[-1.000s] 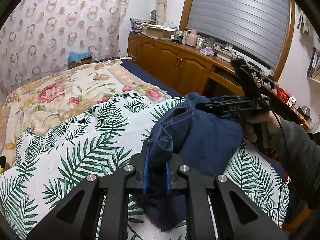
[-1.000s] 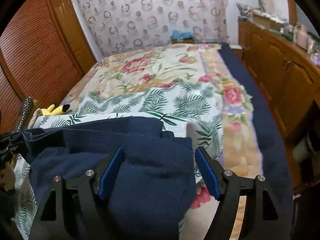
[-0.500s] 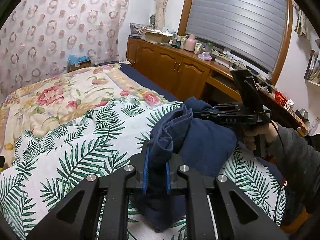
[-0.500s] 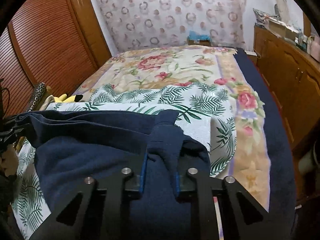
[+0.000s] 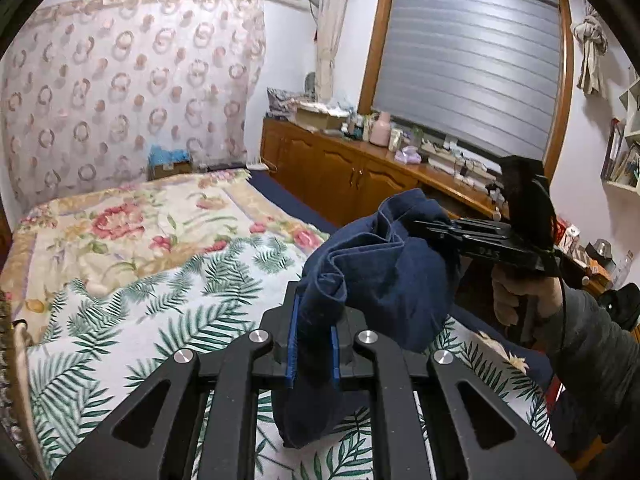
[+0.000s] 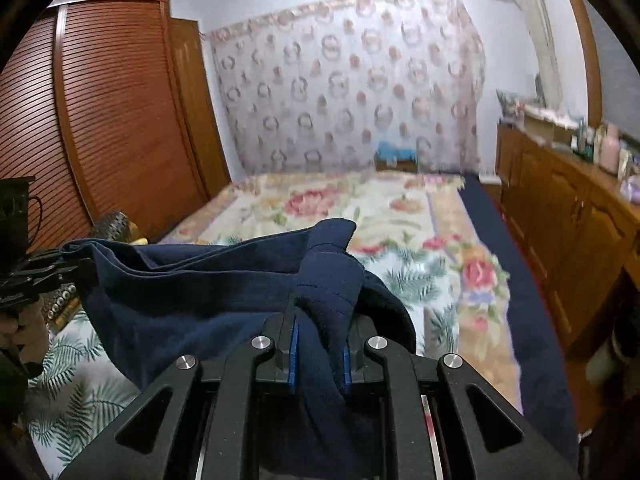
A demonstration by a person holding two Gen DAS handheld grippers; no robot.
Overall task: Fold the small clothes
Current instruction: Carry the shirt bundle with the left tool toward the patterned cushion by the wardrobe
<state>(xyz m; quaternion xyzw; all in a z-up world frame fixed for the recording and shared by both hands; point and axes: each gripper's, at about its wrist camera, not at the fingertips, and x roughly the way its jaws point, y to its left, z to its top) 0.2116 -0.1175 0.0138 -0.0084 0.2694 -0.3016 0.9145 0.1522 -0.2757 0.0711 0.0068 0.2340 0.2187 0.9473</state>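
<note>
- Left gripper (image 5: 314, 342) is clamped on a bunched corner of the navy garment (image 5: 384, 280), as we see in the left wrist view, with cloth pinched between its blue pads (image 5: 294, 336).
- Right gripper (image 6: 319, 354) is closing on another gathered corner of the same garment, the fabric wedged between its pads and pressed by them.
- We find the garment lifted and strung between the two grippers above the palm-leaf bedspread (image 5: 120, 344), its lower part hanging down toward the bed; whether the hem touches the spread we cannot tell.
- We judge the fold barely begun: both corners are secured, yet the cloth is crumpled, not laid flat, and no crease shows.
- Spreading it out, folding it over and setting it down remain, in our reading.
- Both grippers point somewhat downward over the bed; the person's right hand (image 5: 516, 296) grips its handle, sleeve (image 5: 592, 360) trailing toward the bed's edge.
</note>
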